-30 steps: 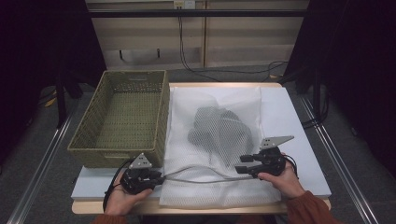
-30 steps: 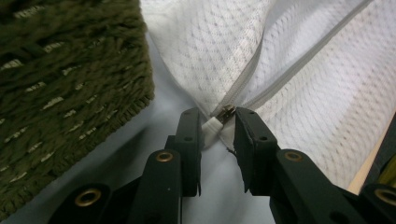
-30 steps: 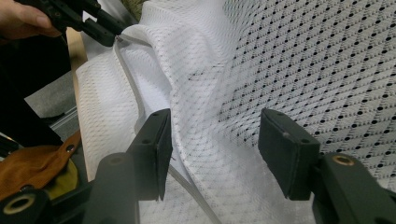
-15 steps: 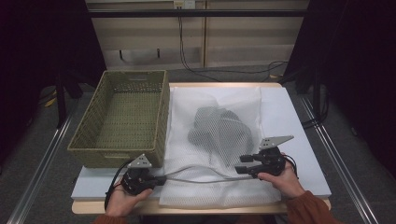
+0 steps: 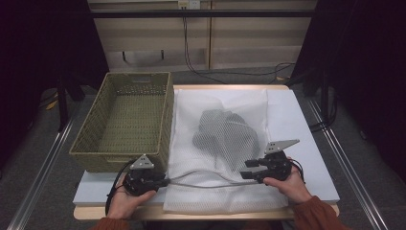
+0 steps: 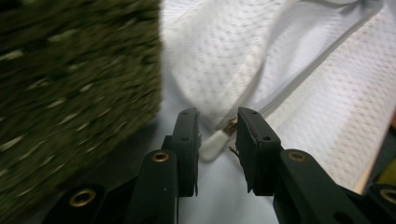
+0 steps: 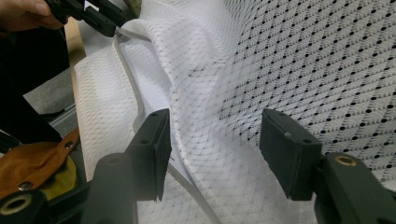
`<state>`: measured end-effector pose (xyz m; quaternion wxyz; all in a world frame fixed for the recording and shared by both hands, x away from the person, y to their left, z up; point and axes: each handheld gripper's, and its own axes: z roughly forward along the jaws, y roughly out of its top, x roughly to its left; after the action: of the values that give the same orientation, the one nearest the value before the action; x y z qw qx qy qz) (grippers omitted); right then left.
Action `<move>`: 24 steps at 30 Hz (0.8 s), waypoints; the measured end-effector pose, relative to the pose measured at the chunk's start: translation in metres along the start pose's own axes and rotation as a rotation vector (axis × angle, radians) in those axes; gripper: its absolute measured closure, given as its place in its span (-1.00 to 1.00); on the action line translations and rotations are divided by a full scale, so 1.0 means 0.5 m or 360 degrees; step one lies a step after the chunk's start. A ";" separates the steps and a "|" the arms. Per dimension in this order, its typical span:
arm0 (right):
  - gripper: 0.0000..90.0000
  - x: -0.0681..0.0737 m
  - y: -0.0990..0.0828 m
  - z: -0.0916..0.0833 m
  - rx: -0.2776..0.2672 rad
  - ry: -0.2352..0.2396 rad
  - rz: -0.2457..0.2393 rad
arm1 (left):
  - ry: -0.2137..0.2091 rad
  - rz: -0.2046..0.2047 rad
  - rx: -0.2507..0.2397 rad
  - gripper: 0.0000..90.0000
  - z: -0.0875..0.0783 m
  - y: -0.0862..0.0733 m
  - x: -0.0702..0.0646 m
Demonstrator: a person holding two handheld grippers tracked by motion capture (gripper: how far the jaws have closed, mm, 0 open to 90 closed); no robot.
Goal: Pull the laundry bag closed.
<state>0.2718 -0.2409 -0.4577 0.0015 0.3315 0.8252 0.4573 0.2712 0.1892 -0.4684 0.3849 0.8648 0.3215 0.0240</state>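
Note:
A white mesh laundry bag [image 5: 220, 201] lies flat on the table with a grey garment [image 5: 225, 136] inside it. Its grey zipper [image 5: 206, 184] runs along the near side. At the zipper's left end sits my left gripper [image 5: 165, 182]. In the left gripper view the small white zipper pull [image 6: 214, 142] lies between the jaws of the left gripper [image 6: 218, 114], which have just been opening and do not press on it. My right gripper [image 5: 244, 170] stands open, and a raised fold of mesh [image 7: 210, 93] passes loosely between its pads.
A green woven basket [image 5: 95, 139] stands left of the bag, close beside my left gripper, and its wall [image 6: 70, 84] is at the left in the left gripper view. The table's near edge [image 5: 215, 211] runs just before both hands.

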 end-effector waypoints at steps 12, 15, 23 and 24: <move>-0.04 0.001 0.000 -0.003 -0.0004 -0.0009 0.0007 | -0.0069 -0.0007 0.0037 0.82 -0.003 -0.008 -0.010; -0.05 0.001 0.000 -0.004 -0.0005 -0.0007 0.0005 | -0.0078 -0.0009 0.0034 0.82 -0.006 -0.008 -0.014; -0.06 0.000 0.000 -0.003 -0.0003 -0.0010 0.0007 | -0.0085 -0.0031 0.0001 0.75 -0.012 -0.010 -0.019; -0.06 0.000 0.000 -0.003 -0.0003 -0.0010 0.0010 | -0.0080 -0.0036 -0.0012 0.75 -0.013 -0.009 -0.019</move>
<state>0.2713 -0.2418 -0.4567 0.0030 0.3354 0.8237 0.4571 0.2592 0.1901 -0.4652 0.3964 0.8600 0.3214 -0.0007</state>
